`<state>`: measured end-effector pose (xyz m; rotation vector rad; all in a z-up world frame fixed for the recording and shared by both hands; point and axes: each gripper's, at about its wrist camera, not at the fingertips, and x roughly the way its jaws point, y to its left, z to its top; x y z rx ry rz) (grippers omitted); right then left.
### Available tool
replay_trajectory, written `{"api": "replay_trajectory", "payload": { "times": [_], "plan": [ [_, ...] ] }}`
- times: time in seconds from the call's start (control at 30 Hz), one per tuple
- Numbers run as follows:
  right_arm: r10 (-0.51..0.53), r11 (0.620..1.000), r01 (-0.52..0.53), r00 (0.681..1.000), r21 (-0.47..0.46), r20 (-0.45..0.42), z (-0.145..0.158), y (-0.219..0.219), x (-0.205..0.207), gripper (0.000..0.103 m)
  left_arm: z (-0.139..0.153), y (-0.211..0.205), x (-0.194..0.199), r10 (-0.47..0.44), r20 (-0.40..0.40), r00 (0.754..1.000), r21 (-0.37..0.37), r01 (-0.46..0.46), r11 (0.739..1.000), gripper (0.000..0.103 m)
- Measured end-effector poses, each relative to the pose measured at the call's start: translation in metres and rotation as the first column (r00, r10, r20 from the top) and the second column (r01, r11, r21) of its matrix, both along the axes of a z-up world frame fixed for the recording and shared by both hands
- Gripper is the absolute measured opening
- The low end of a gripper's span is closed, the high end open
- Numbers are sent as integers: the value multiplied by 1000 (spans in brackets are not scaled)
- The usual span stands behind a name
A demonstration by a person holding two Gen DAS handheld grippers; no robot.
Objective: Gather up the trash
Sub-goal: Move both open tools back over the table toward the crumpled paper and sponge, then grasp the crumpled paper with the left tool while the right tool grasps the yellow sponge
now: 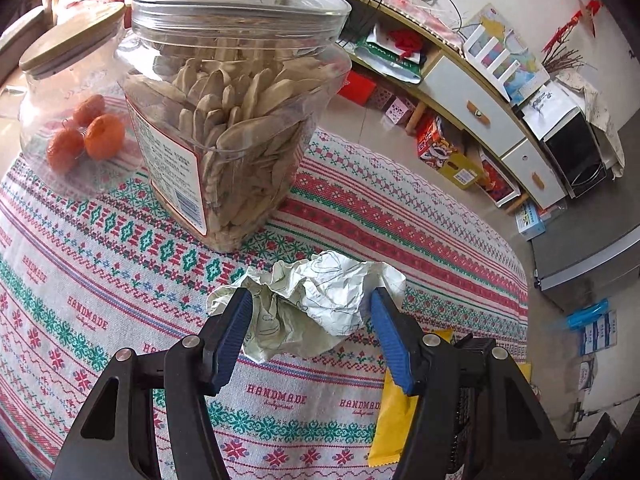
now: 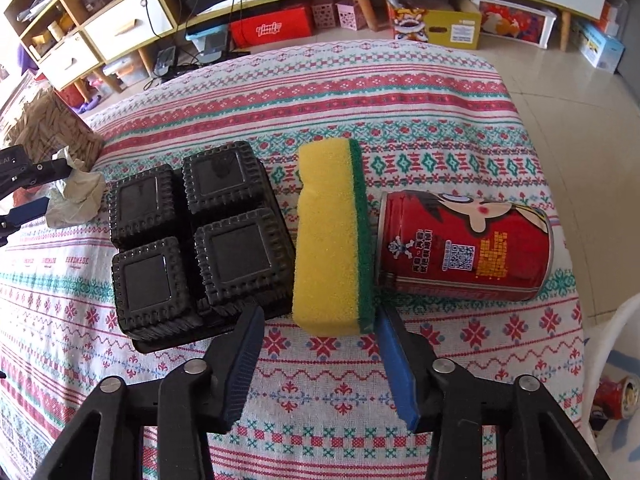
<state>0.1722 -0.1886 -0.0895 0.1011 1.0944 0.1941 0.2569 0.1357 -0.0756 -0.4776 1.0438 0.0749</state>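
Note:
A crumpled white paper ball lies on the patterned tablecloth, between the open jaws of my left gripper, which straddles it without squeezing. The paper also shows at the far left of the right wrist view, beside the left gripper. My right gripper is open and empty, just in front of a yellow-and-green sponge. A red drink can lies on its side right of the sponge. A black plastic tray with several square compartments lies left of the sponge.
A clear jar of seeds stands just behind the paper. A glass jar with oranges stands further left. A yellow wrapper lies under my left gripper's right finger. The table edge drops off at right. Cabinets and boxes line the floor beyond.

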Motion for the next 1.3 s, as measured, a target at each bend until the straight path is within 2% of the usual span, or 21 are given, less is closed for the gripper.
{"api": "replay_trajectory", "payload": {
  "times": [0.07,0.1,0.17,0.3,0.47,0.53,0.67,0.87,1.0,1.1,1.2,1.3],
  "plan": [
    [2,1000,-2,1000,-20,7,-1,3,1,36,-2,-3,0,-12,3,1000,17,12,1000,59],
    [4,1000,-4,1000,-26,13,0,4,0,34,-3,-4,0,-14,4,1000,24,14,1000,42],
    [5,999,-5,1000,-36,20,0,3,-1,32,-1,-4,-5,-10,7,1000,27,10,1000,25],
    [8,1000,-7,1000,-30,17,2,2,-5,28,9,-11,-13,-27,31,999,71,25,997,18],
    [17,1000,-17,999,13,30,13,-4,-13,26,18,-13,-30,-8,29,1000,66,6,998,16],
    [18,1000,-18,1000,22,26,13,-6,-15,25,27,-14,-37,-10,46,999,81,6,997,16],
    [17,999,-19,1000,48,25,16,-12,-21,24,46,-19,-54,-31,83,996,62,26,998,16],
    [11,995,-14,1000,101,25,23,-20,-30,22,61,-30,-69,-76,110,991,32,73,997,16],
    [25,989,-33,998,147,57,36,-26,-42,22,65,-41,-80,-103,125,987,13,102,995,16],
    [16,984,-29,997,177,77,46,-36,-50,22,74,-52,-84,-132,154,979,20,130,991,16],
    [-10,983,-9,995,184,100,54,-51,-57,22,79,-70,-90,-177,176,968,66,168,984,16],
    [-44,980,22,993,199,108,59,-68,-62,22,78,-89,-97,-216,177,960,47,211,976,16]
  ]
}}
